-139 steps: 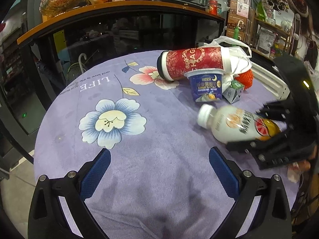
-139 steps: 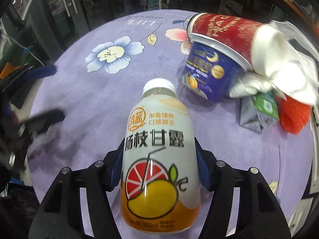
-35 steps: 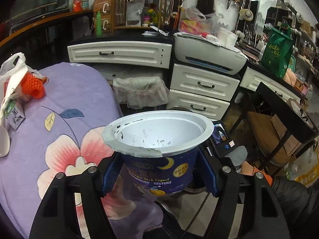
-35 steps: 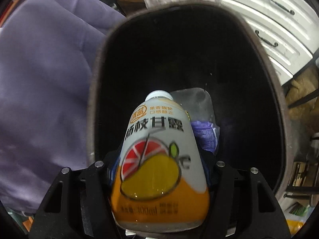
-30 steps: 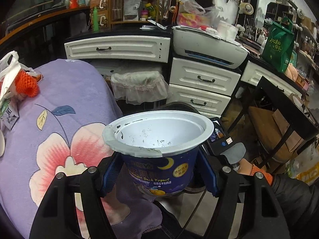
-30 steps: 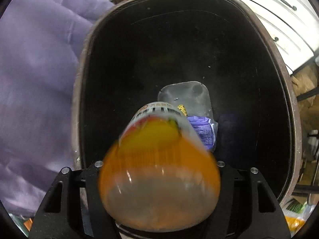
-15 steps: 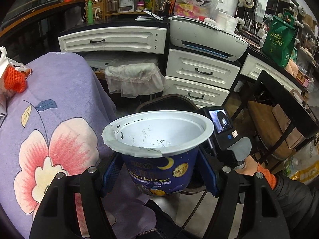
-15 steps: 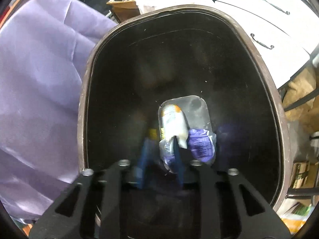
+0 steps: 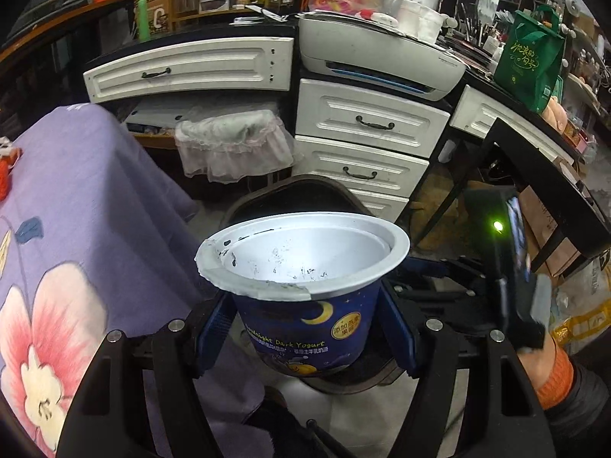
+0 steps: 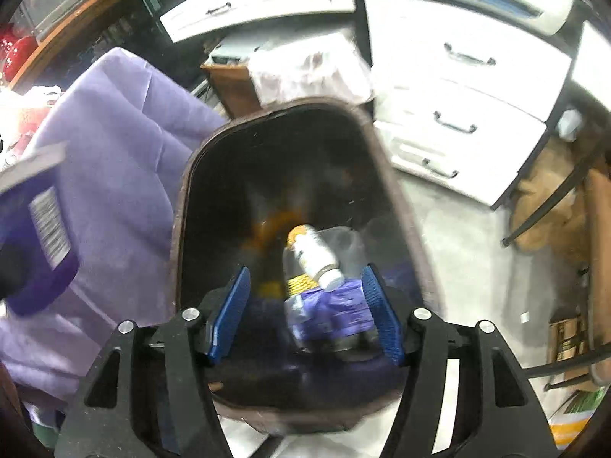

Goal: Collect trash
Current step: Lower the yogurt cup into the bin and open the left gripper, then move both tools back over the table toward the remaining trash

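Blue pads, left gripper (image 9: 305, 324): clamped on the sides of the yogurt cup (image 9: 305, 290), which filled the lower centre of the left wrist view, upright and empty.
Right gripper (image 10: 305, 313): jaws opening, nothing between the pads; it hung over the mouth of the bin (image 10: 183, 210).
Bottle (image 10: 313, 255): lay inside the bin, centre of the right wrist view, beside a purple wrapper (image 10: 332, 313).
Writing: "Dark Yogurt" in gold on the cup's dark blue wall, with a moon above it; a barcode on the cup at the left edge of the right wrist view.
Surface: purple flowered tablecloth (image 9: 88, 206) on the left, hanging beside the bin.
Room: white drawers (image 9: 366, 126) at upper centre, a printer (image 9: 382, 57) on top, a green bag (image 9: 530, 57) at upper right.
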